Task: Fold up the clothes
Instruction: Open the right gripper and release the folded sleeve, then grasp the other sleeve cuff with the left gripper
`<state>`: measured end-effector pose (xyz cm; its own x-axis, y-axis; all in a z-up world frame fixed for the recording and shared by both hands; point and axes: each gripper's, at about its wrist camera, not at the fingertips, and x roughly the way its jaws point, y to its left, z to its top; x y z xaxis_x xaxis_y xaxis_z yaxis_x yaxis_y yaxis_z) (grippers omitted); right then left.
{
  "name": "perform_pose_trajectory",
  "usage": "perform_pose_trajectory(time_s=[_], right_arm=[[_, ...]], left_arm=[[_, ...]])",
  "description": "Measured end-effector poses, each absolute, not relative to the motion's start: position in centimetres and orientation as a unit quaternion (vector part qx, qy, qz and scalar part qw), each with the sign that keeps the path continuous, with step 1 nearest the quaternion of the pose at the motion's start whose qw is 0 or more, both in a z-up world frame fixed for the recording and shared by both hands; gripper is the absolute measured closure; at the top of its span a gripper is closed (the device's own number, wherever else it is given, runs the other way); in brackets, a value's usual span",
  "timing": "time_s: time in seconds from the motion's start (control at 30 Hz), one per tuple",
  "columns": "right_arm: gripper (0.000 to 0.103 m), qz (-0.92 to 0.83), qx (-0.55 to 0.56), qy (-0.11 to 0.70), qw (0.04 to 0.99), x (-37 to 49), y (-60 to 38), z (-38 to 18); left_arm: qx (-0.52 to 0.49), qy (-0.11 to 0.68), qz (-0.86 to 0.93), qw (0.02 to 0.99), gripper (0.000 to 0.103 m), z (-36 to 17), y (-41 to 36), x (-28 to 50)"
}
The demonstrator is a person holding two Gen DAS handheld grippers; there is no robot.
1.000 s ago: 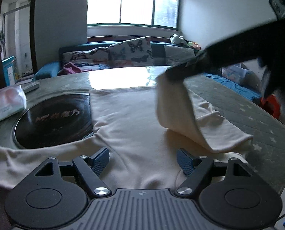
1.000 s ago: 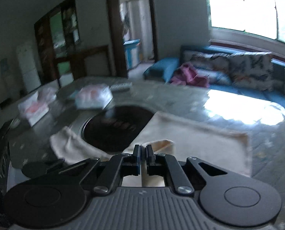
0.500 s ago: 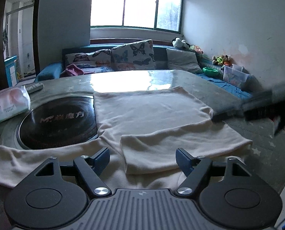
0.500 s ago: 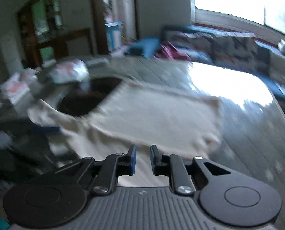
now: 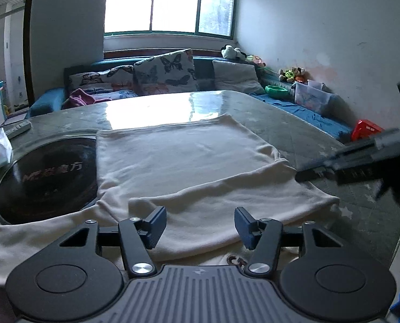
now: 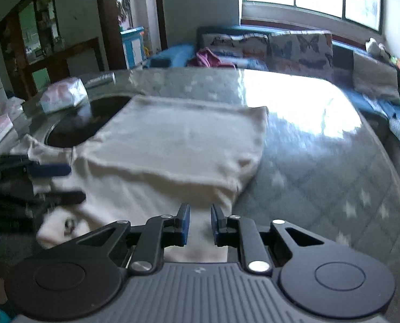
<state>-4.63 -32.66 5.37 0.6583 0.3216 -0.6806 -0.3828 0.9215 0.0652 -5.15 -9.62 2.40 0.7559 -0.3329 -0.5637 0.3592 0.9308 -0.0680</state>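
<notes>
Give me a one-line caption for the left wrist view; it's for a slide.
Left tool, closing with nothing gripped, over a cream shirt with one sleeve folded in, on a table.

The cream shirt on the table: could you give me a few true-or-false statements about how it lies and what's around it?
1. The shirt lies partly over a black round plate. True.
2. One sleeve is folded across the shirt. True.
3. The left gripper grips the shirt. False: its fingers are closing, with a gap, not pressing cloth.
4. The shirt is dark blue. False: it is cream.
5. A tissue pack sits beyond the plate. True.
</notes>
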Motion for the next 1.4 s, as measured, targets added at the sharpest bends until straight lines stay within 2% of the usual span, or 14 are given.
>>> perform_pose_trajectory(time_s=[0.3, 0.67, 1.0, 1.4], right_arm=[[0.088, 0.193, -0.044, 0.374, 0.906, -0.7, -31.4, 3.4], [0.087, 0.233, -0.070, 0.373, 0.895, -3.1, -29.3, 4.1], [0.087, 0.322, -0.112, 0.358, 0.869, -5.1, -23.3, 4.6], [0.087, 0.381, -0.147, 0.354, 0.841, -5.6, -17.6, 3.7]], left_arm=[[0.015, 0.318, -0.162, 0.934, 0.045, 1.1, -9.0, -3.6], [0.000, 0.306, -0.160, 0.939, 0.045, 1.8, -7.0, -5.0], [-0.031, 0.294, -0.057, 0.953, 0.045, 3.3, -0.6, -7.1], [-0.074, 0.299, 0.113, 0.945, 0.043, 2.7, 7.5, -7.9]])
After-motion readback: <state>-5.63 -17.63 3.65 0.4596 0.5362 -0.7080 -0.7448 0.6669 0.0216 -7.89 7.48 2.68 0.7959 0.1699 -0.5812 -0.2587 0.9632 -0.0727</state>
